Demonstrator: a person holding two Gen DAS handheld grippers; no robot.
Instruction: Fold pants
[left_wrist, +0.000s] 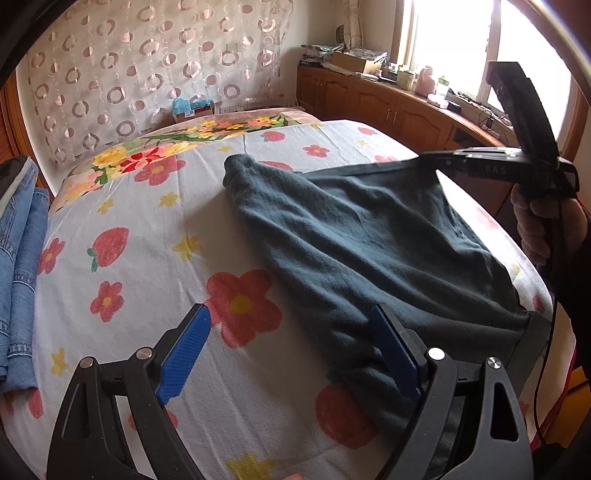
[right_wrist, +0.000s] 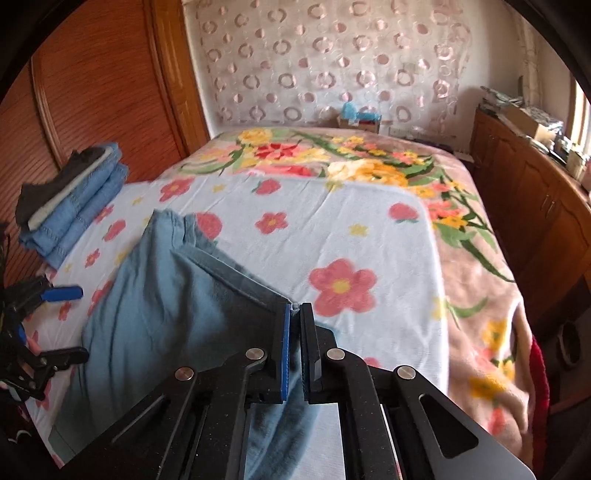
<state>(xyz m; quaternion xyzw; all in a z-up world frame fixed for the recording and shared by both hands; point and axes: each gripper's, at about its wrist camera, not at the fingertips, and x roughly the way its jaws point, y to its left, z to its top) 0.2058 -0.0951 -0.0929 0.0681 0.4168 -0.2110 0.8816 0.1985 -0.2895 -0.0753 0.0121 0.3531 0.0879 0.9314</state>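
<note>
Flowered bedsheet (left_wrist: 155, 280); soft teal pants (left_wrist: 362, 236) pinched by right gripper (right_wrist: 295, 310).

We count one pair of teal pants (left_wrist: 354, 236) by our jaws, two grippers, one stack of folded clothes (right_wrist: 70, 206).

Matt fleecy cloth pants (left_wrist: 351, 236); glossy wooden cabinets (left_wrist: 373, 99).

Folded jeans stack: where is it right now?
The folded jeans stack sits at the bed's left edge beside the wooden wardrobe, left of the pants.
</note>
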